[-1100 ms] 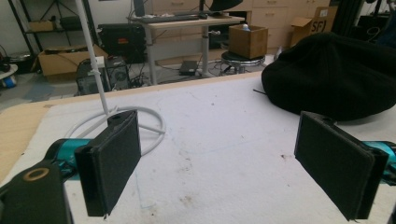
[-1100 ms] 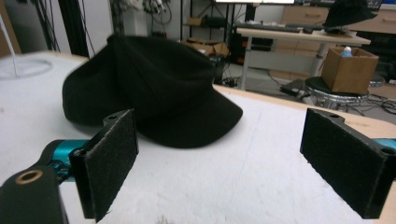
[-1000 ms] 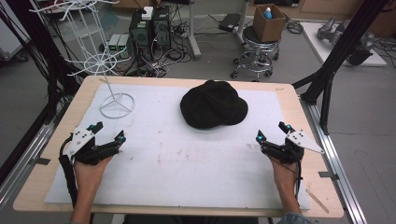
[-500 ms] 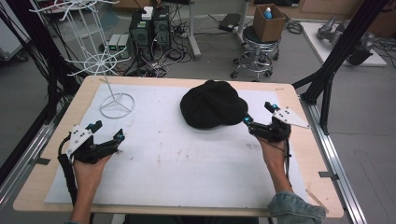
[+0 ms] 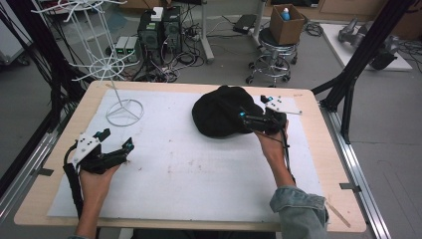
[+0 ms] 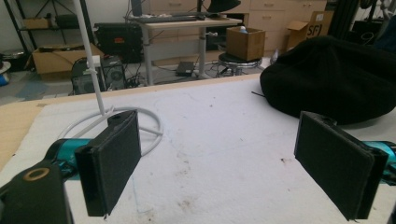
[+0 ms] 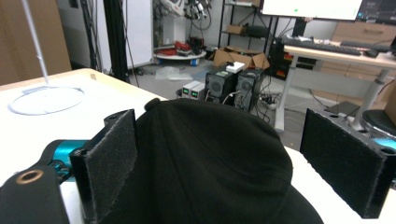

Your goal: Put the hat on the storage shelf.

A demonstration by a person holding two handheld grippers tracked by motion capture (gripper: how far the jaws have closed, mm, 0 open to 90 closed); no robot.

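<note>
A black hat [image 5: 224, 112] lies on the white mat [image 5: 199, 164] toward the far right part of the table [image 5: 328, 164], well apart from the white wire stand [image 5: 122, 107] at the far left.

From the high view the right gripper [image 5: 249, 119] lies against the hat's right edge, its tips over the dark cloth, but from above the gap between the jaws is hard to read. The right gripper view settles that: the two black padded jaws stand wide apart, one on each side of the hat [image 7: 205, 163], whose crown bulges up between them. Whether either pad touches the cloth cannot be told. That view also shows the stand's ring base [image 7: 46, 99] far off on the mat.

The high view places the left gripper [image 5: 122, 149] low at the near left of the mat, held in the person's left hand [image 5: 97, 177]. The left gripper view shows its jaws apart too, with bare stained mat [image 6: 210, 154] between them, the stand's base [image 6: 140, 126] just behind the left jaw and the hat [image 6: 331, 79] farther off at the right.

Compared with half a second ago, the right gripper has moved forward and inward from beside the hat to its edge. The left gripper has stayed where it was, and the hat has not shifted.
</note>
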